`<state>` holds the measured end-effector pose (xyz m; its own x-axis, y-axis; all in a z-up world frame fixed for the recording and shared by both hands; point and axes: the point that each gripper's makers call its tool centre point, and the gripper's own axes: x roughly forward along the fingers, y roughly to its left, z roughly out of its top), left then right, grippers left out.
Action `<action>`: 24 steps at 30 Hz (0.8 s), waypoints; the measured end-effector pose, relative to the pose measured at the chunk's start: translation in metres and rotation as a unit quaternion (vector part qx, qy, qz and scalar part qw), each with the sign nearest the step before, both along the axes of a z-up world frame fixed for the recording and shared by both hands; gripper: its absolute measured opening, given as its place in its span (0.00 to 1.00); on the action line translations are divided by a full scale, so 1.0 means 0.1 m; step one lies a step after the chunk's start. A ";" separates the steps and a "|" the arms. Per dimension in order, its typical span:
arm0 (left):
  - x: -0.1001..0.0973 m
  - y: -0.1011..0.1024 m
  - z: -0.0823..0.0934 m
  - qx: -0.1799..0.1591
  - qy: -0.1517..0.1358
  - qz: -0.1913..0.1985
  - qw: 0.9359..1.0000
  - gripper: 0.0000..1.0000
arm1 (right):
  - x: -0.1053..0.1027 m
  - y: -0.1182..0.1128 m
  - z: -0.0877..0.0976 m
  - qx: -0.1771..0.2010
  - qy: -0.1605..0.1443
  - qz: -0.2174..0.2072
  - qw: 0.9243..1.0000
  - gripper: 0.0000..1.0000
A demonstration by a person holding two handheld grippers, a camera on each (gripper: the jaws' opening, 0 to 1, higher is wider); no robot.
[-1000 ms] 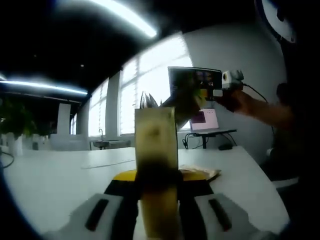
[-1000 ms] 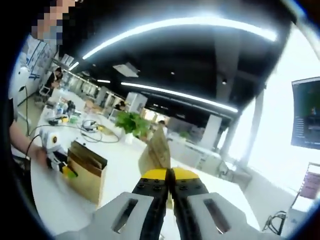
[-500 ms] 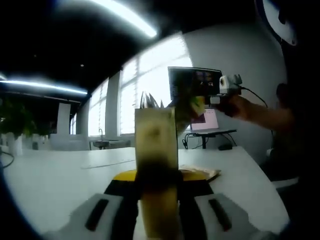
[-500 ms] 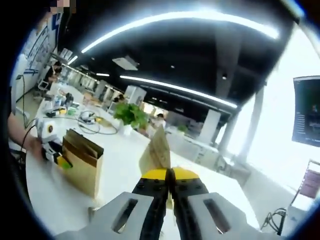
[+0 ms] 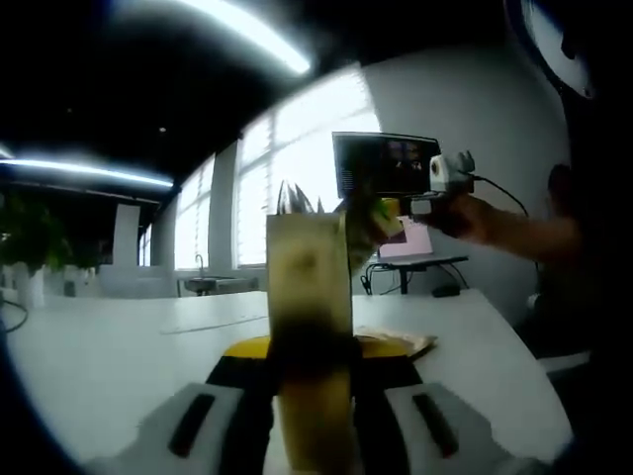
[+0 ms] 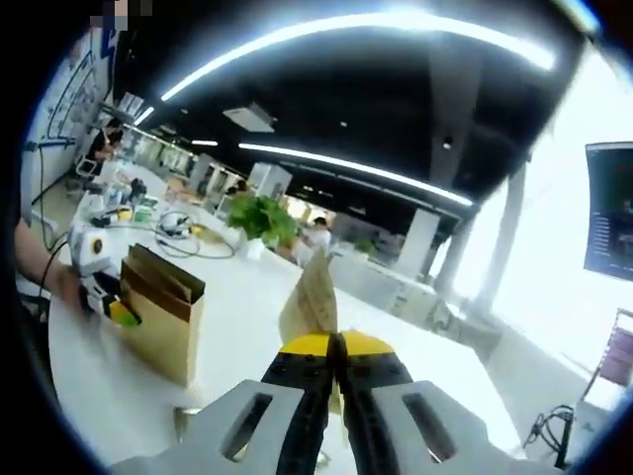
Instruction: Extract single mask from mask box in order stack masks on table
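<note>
My left gripper [image 5: 309, 361] is shut on a tall tan mask box [image 5: 309, 287], which stands upright on the white table [image 5: 119, 356]. Mask edges poke from the box top [image 5: 295, 198]. Above and right of the box my right gripper [image 5: 384, 210] hangs in the air, held by a person's hand. In the right gripper view my right gripper [image 6: 334, 346] is shut on a single tan mask [image 6: 313, 297]. The mask box [image 6: 163, 317] stands far left there with the left gripper [image 6: 104, 297] on it. Several flat masks [image 5: 398, 342] lie on the table behind the box.
A monitor [image 5: 386, 163] and a laptop [image 5: 407, 239] stand at the table's far end before bright windows. A potted plant [image 6: 259, 220], cables and clutter [image 6: 168, 230] lie on the long table [image 6: 237, 346]. A flat tan piece [image 6: 184, 422] lies near the box.
In the left gripper view the right gripper with the mask has drifted slightly left and down. The box stays held in place. The right gripper view has shifted a little.
</note>
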<state>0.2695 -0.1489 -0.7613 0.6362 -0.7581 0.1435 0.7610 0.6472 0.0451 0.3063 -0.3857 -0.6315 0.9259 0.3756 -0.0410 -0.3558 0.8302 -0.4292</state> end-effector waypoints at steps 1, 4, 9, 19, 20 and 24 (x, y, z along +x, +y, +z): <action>0.00 0.00 0.00 0.000 0.000 0.000 1.000 0.32 | 0.01 0.01 0.00 -0.002 0.002 0.000 1.000 0.00; 0.00 0.00 0.00 0.000 0.000 0.000 1.000 0.32 | 0.02 0.06 -0.04 -0.020 0.002 -0.003 1.000 0.00; 0.00 0.00 0.00 0.000 0.000 0.000 1.000 0.32 | 0.10 0.03 -0.23 -0.051 0.017 -0.015 0.998 0.00; 0.00 0.00 0.00 0.000 0.000 0.000 1.000 0.32 | 0.05 -0.04 -0.61 -0.135 0.043 -0.055 0.988 0.00; 0.00 0.00 0.00 0.000 0.000 0.000 1.000 0.32 | 0.04 -0.04 -0.64 -0.146 0.045 -0.055 0.987 0.00; 0.00 0.00 0.00 0.000 0.000 -0.001 1.000 0.32 | -0.04 0.05 -0.79 -0.205 0.055 -0.051 0.976 0.00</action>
